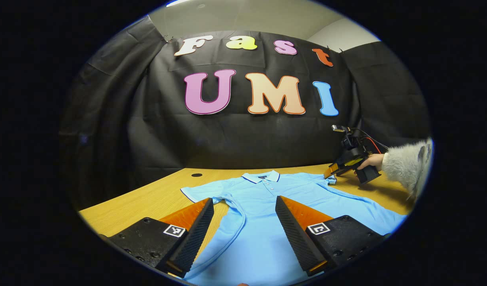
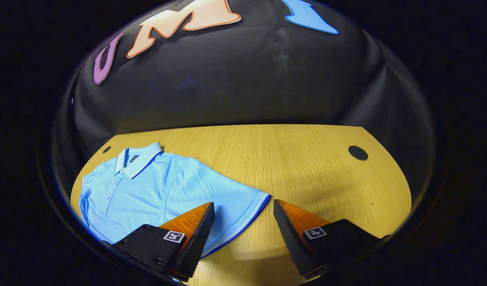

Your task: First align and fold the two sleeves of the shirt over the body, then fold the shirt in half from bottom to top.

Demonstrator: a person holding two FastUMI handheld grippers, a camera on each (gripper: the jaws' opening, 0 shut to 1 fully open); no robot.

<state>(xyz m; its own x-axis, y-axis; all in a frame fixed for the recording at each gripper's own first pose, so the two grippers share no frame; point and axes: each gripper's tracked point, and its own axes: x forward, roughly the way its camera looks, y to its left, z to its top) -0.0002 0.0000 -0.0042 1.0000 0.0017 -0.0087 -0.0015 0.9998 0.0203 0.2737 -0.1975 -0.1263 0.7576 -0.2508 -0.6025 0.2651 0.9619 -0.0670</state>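
One light blue polo shirt (image 1: 267,198) lies flat on the wooden table (image 2: 307,159), collar toward the black cloth wall, one sleeve already folded over its body. Your left gripper (image 1: 243,206) hangs above the shirt's body, jaws wide apart, holding nothing. Your right gripper (image 2: 243,210) is spread just as wide over the other sleeve's (image 2: 235,202) hem, also empty.
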